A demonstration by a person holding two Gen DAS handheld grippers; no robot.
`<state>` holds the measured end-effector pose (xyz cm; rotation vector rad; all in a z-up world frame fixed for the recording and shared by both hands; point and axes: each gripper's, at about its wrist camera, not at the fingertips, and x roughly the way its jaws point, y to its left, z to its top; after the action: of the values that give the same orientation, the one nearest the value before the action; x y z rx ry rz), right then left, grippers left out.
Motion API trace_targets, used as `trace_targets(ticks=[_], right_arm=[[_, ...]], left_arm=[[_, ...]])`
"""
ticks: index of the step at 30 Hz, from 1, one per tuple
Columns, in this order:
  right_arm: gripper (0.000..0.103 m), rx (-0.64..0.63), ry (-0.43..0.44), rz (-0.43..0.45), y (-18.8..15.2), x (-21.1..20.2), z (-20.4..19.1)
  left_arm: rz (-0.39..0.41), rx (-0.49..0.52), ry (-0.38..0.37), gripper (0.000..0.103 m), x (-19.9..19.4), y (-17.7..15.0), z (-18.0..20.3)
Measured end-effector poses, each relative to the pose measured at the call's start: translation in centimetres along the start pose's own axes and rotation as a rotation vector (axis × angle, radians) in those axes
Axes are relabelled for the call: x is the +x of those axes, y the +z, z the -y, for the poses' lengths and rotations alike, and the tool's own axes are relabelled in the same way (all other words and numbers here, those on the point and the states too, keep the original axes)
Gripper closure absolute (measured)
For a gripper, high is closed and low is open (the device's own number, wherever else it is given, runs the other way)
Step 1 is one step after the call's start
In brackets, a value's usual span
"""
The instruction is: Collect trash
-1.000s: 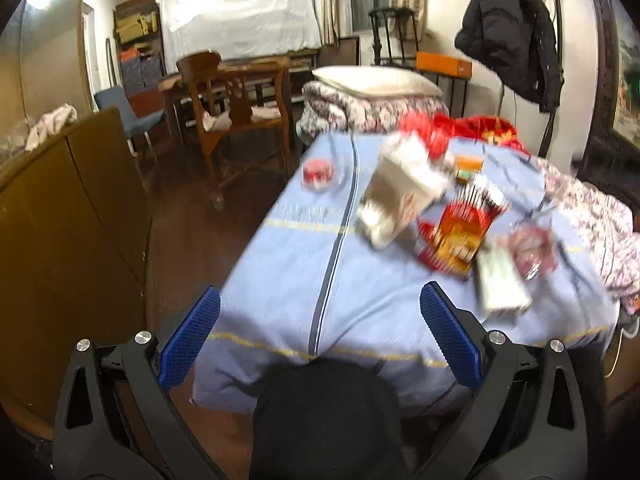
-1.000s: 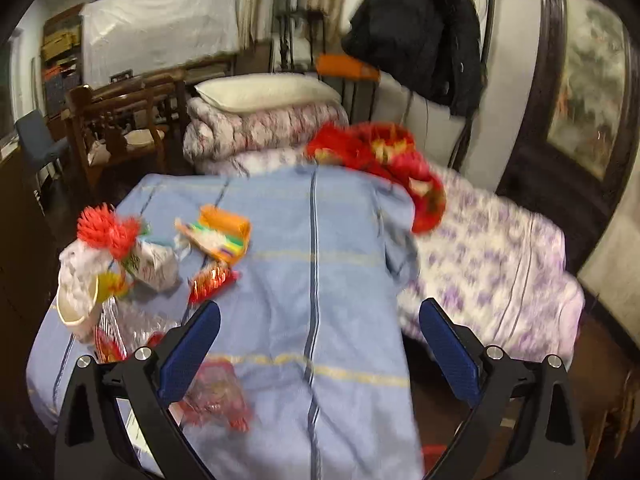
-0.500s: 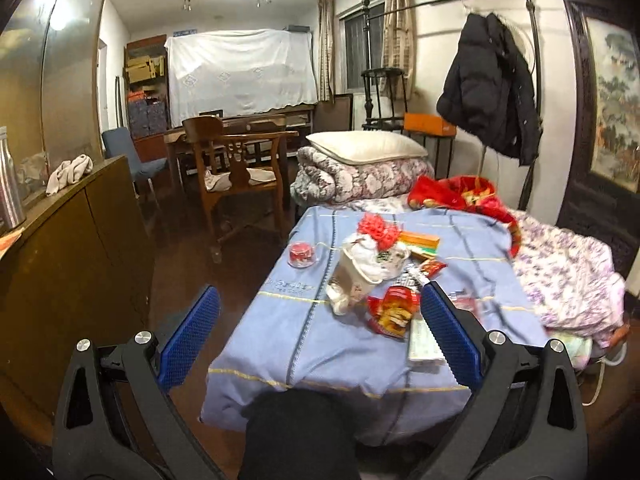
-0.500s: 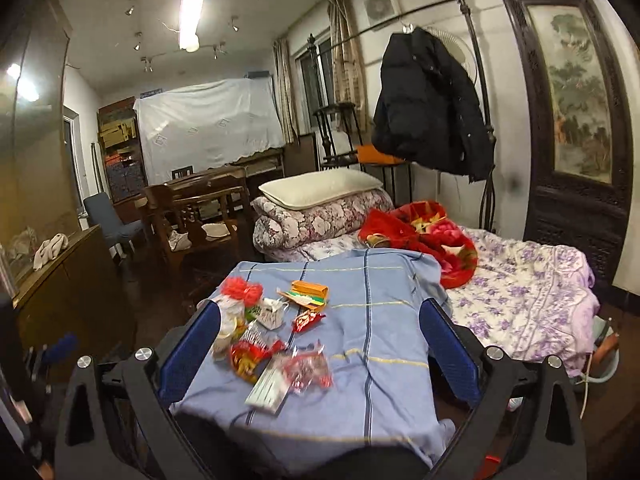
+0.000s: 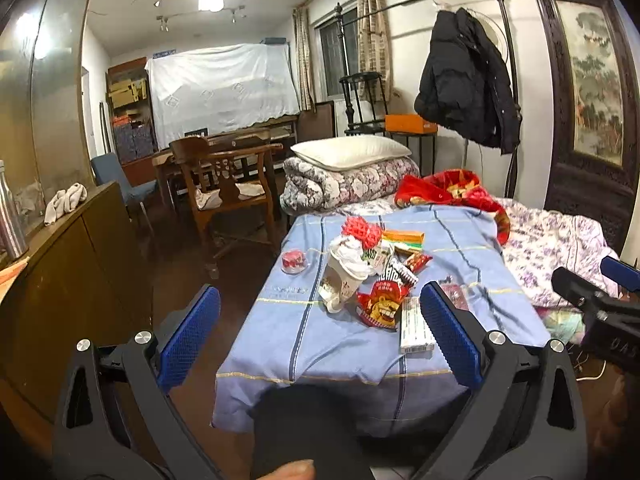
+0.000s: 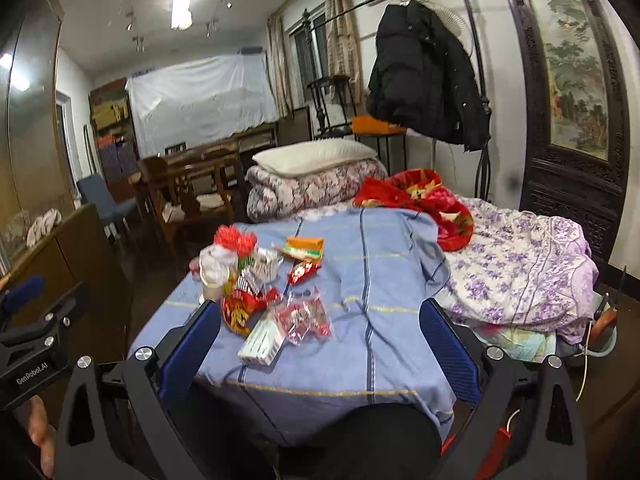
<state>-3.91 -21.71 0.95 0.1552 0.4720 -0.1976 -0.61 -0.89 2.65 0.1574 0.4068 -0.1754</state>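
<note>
A heap of trash lies on the blue cloth-covered table (image 5: 304, 340): a tipped white paper cup (image 5: 344, 276) stuffed with tissue, a red snack bag (image 5: 380, 306), a flat white box (image 5: 416, 330), an orange box (image 5: 402, 238) and a small red-lidded tub (image 5: 293, 261). In the right wrist view the same snack bag (image 6: 244, 308), white box (image 6: 262, 340) and a clear crinkled wrapper (image 6: 306, 316) show. My left gripper (image 5: 320, 334) hangs open short of the table's near edge. My right gripper (image 6: 320, 340) is open too, to its right. Neither holds anything.
A wooden cabinet (image 5: 60, 280) runs along the left, with a wooden chair (image 5: 228, 184) beyond it. Folded quilts and a pillow (image 5: 348, 176), a red blanket (image 5: 448, 190) and floral bedding (image 6: 520, 264) border the table. A dark rounded shape (image 6: 360, 440) sits low in front.
Both grippers have drawn back from the table and tilted upward, so the whole room now shows. The trash has stayed where it was. Both stay open.
</note>
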Motion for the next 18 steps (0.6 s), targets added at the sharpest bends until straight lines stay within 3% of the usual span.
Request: trace_targets(ticks=[7, 18], right_arm=[[0.006, -0.046, -0.021, -0.058, -1.6, 2.9, -1.0], [0.006, -0.041, -0.030, -0.081, -1.9, 4.0, -0.6]], left_arm=[[-0.070, -0.003, -0.004, 0.007, 3.5, -1.5, -0.4], [-0.053, -0.018, -0.001, 0.007, 4.5, -2.2, -1.4]])
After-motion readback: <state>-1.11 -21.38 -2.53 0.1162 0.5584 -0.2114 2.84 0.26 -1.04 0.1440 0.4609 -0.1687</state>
